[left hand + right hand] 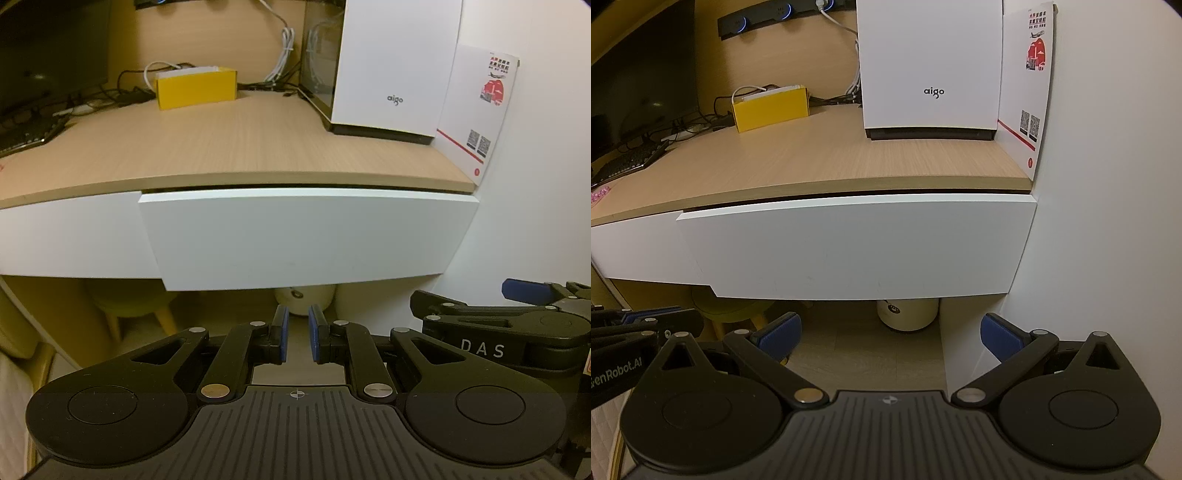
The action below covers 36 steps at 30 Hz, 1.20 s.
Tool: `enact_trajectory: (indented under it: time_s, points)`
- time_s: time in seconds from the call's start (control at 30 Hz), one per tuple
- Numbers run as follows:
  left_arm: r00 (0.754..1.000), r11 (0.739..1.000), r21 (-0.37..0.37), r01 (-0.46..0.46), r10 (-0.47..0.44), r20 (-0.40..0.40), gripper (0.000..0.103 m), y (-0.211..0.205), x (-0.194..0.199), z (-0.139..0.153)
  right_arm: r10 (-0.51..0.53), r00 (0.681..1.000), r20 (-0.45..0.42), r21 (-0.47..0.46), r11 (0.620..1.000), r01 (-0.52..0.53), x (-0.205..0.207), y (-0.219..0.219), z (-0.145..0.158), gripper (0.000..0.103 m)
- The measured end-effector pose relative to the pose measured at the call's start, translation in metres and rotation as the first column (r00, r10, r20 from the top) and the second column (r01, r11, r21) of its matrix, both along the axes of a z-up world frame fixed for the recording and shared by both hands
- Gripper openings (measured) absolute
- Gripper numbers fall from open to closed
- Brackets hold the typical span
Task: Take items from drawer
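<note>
The white drawer front (306, 236) (857, 247) sits under the wooden desktop and stands slightly proud of the white panel to its left. A thin dark gap shows above it, and its inside is hidden. My left gripper (298, 338) hangs below and in front of the drawer's lower edge. Its blue pads are nearly together with nothing between them. My right gripper (890, 328) is beside it on the right at about the same height, jaws spread wide and empty. Neither gripper touches the drawer.
On the desktop (221, 147) are a yellow box (195, 88), a white "aigo" case (395, 66), a leaflet (476, 110) against the right wall, a keyboard (26, 133) and cables. Under the desk stand a cream bin (908, 314) and a stool (136, 306).
</note>
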<state>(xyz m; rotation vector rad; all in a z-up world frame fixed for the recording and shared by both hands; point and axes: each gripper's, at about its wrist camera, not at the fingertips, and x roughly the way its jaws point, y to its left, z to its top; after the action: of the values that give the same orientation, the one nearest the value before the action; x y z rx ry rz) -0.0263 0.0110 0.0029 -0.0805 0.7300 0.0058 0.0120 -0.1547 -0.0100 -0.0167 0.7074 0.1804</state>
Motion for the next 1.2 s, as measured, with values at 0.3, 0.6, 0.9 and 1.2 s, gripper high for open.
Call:
enact_trajectory:
  time_s: [0.3,0.6,0.9,1.2]
  points:
    - [1.0,1.0,-0.005,0.002,-0.002,-0.007,0.014,-0.001,0.001,-0.0023,0.001,1.0,-0.005,0.0,1.0,-0.001,0.0005,-0.0002,-0.0023,0.103]
    - [1.0,1.0,-0.009,0.003,-0.003,-0.012,0.014,-0.0013,0.0019,-0.0034,0.002,1.0,-0.006,-0.001,1.0,-0.002,0.0006,-0.0006,-0.0041,0.103]
    - [1.0,1.0,-0.009,-0.005,0.005,-0.013,0.014,-0.0027,0.0024,-0.0032,0.004,1.0,-0.007,-0.001,1.0,-0.004,0.0013,-0.0013,-0.0045,0.103]
    - [1.0,1.0,-0.009,-0.007,0.007,-0.014,0.014,-0.0028,0.0025,-0.0032,0.004,1.0,-0.009,-0.001,1.0,-0.004,0.0016,-0.0014,-0.0046,0.103]
